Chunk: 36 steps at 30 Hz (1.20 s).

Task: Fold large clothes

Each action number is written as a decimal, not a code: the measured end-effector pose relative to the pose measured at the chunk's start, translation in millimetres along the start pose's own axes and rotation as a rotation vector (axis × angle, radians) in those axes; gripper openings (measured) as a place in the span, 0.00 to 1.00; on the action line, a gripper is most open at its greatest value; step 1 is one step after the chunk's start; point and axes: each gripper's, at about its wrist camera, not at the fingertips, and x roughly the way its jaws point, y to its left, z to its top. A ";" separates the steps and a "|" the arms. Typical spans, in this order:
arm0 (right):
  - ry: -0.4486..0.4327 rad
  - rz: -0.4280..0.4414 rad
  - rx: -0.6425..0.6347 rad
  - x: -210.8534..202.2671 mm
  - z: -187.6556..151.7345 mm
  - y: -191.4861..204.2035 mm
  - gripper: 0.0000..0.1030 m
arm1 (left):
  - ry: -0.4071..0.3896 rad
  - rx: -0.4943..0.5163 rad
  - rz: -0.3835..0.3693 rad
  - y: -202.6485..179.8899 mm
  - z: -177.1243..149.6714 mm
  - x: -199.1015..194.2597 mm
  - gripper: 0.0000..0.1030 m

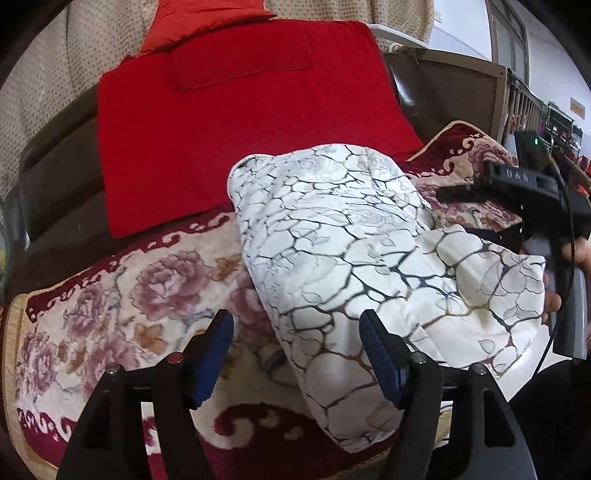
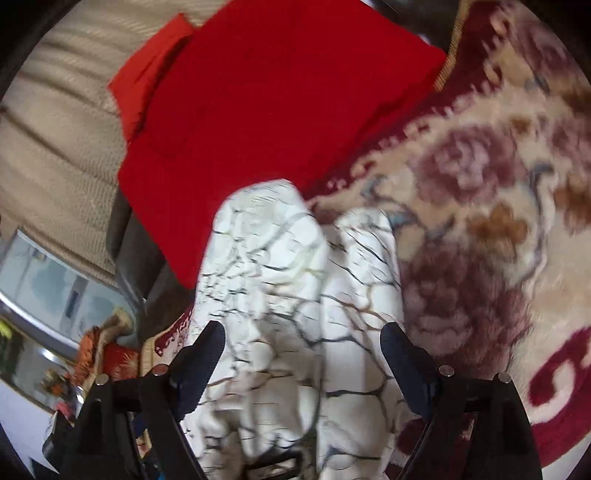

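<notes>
A white garment (image 1: 332, 236) with a dark vein pattern lies bunched in a thick bundle on a floral blanket (image 1: 122, 295). My left gripper (image 1: 299, 354) hovers open over the bundle's near end: one blue pad is above the blanket and the other above the cloth, and neither presses on it. The right gripper (image 1: 448, 194), held by a hand (image 1: 576, 251), comes in from the right beside the bundle's far side. In the right wrist view, the right gripper (image 2: 304, 358) stands wide open with the white garment (image 2: 295, 295) lying loose between its fingers.
A folded red cloth (image 1: 240, 122) lies just behind the garment, with a red pillow (image 1: 199, 18) further back. A dark sofa edge (image 1: 55, 177) borders the blanket on the left. Beige curtains (image 1: 44, 81) hang behind, and wooden furniture (image 1: 461, 85) stands at the right.
</notes>
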 end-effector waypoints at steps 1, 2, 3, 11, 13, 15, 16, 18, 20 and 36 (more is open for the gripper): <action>0.003 0.011 0.009 6.7 -0.8 -3.2 0.86 | 0.000 0.001 0.003 1.4 0.7 -0.2 0.69; 0.007 0.027 0.020 8.4 -0.7 -7.6 0.86 | 0.000 0.001 0.004 3.0 1.7 0.7 0.69; 0.015 0.043 0.030 10.9 0.2 -11.7 0.86 | 0.003 0.001 0.003 4.8 2.9 2.3 0.70; 0.128 0.098 0.085 48.7 3.8 -34.1 0.87 | 0.142 -0.185 -0.418 48.3 10.7 50.0 0.86; 0.165 0.114 0.089 62.2 1.3 -32.8 0.89 | 0.210 -0.261 -0.504 58.2 8.5 77.7 0.86; 0.175 0.125 0.077 71.7 -0.5 -26.0 0.96 | 0.250 -0.350 -0.620 67.0 3.9 101.6 0.95; 0.176 0.122 0.067 76.0 -1.0 -23.2 1.00 | 0.245 -0.390 -0.658 71.9 2.0 110.0 0.96; 0.181 0.113 0.029 86.8 -2.7 -14.0 1.00 | 0.252 -0.460 -0.730 79.6 -2.4 122.1 0.96; 0.183 0.094 -0.005 96.3 -5.8 -6.1 0.99 | 0.225 -0.519 -0.778 86.0 -6.6 125.0 0.96; 0.070 0.351 -0.175 84.6 -33.1 96.6 0.69 | -0.011 -0.346 -0.573 96.5 16.8 13.0 0.92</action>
